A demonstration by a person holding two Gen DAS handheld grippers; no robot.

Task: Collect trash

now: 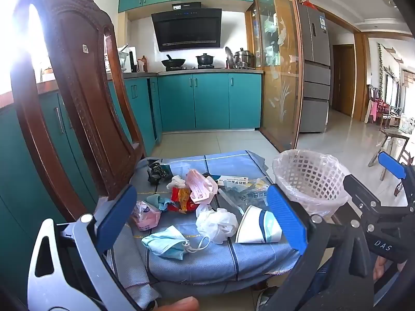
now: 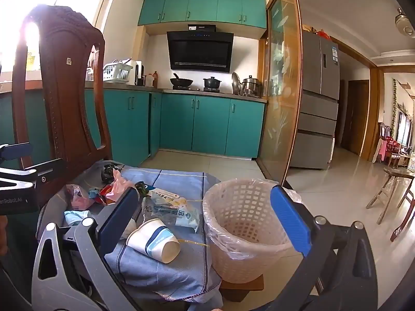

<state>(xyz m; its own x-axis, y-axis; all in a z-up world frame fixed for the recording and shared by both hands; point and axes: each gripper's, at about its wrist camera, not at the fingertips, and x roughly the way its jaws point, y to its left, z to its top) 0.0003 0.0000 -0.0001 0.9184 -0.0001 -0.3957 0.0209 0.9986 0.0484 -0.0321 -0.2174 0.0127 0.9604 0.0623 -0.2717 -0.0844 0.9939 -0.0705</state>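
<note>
On the blue cloth (image 1: 207,256) of a chair seat, left to right, lie a limp face mask (image 1: 166,243), crumpled white tissue (image 1: 216,223) and a tipped paper cup (image 1: 259,225): all probably light and crushable, best pinched at a fold or rim. Rightmost, the lined basket (image 2: 241,223) looks empty. Left claw (image 1: 202,223) and right claw (image 2: 205,223) both gape, holding nothing.
</note>
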